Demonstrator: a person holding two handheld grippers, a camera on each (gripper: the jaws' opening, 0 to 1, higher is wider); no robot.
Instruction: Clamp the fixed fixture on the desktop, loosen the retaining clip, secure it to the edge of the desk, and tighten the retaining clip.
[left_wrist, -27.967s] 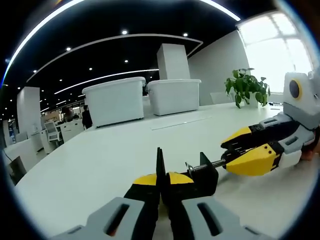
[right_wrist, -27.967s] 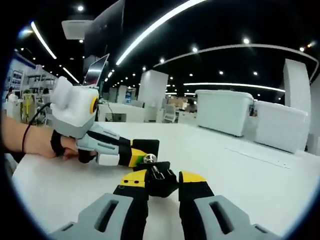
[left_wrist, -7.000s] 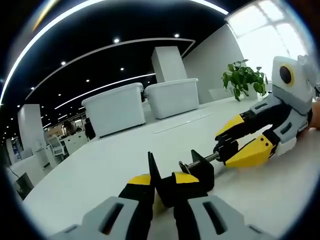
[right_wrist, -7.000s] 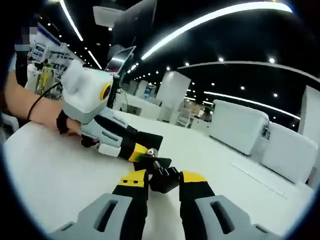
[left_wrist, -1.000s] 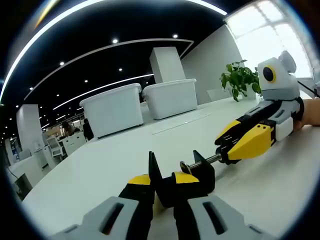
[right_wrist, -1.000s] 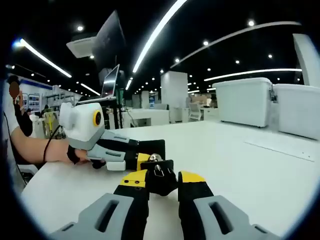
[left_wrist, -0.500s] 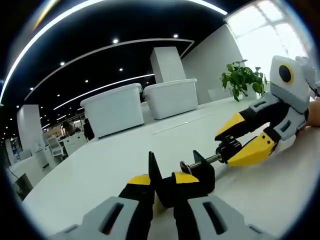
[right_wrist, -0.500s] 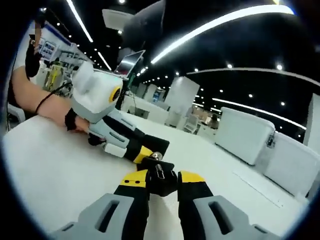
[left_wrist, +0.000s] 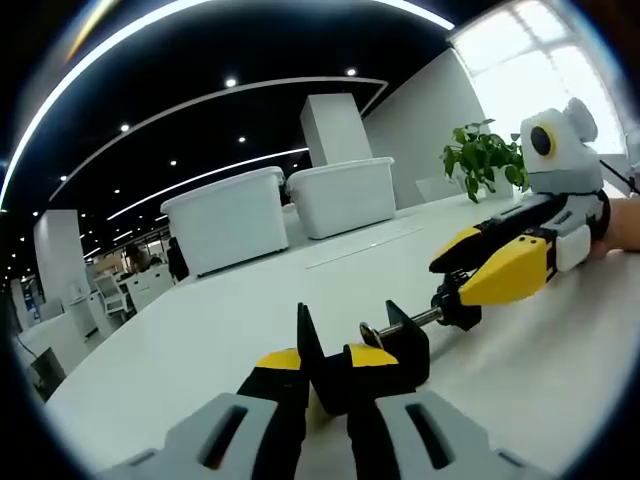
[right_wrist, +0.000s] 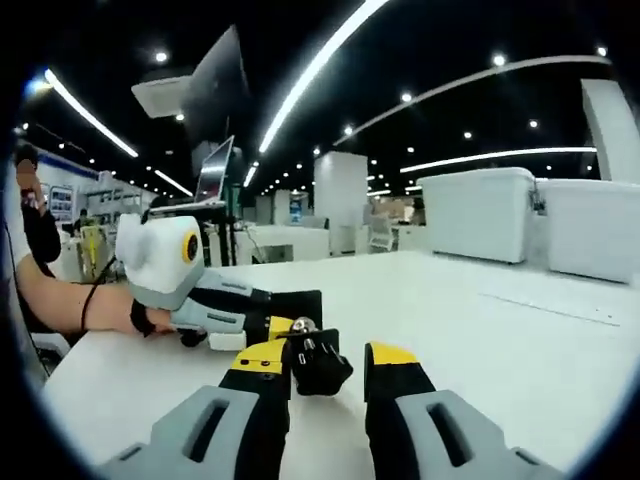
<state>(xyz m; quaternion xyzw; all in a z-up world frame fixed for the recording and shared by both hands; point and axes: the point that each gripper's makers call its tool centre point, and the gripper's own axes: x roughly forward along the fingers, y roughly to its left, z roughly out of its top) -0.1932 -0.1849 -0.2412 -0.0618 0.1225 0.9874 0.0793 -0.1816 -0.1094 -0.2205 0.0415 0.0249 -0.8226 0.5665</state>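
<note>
white desk (left_wrist: 200, 330) in a dim office — left hand-held gripper (left_wrist: 322, 372) grips black clamp (left_wrist: 385, 350); right hand-held gripper (right_wrist: 328, 372) parted.

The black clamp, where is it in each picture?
Left gripper view: black clamp sits bottom centre, between that hand-held gripper's jaws.
Right gripper view: the clamp sits low centre, its knob end between the jaws.
Shared landmark: the white storage bins behind.

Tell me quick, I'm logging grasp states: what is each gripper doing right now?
Left gripper: shut on the black clamp body, on the white desk.
Right gripper: fingers around the clamp's screw knob, but contact cannot be told.
</note>
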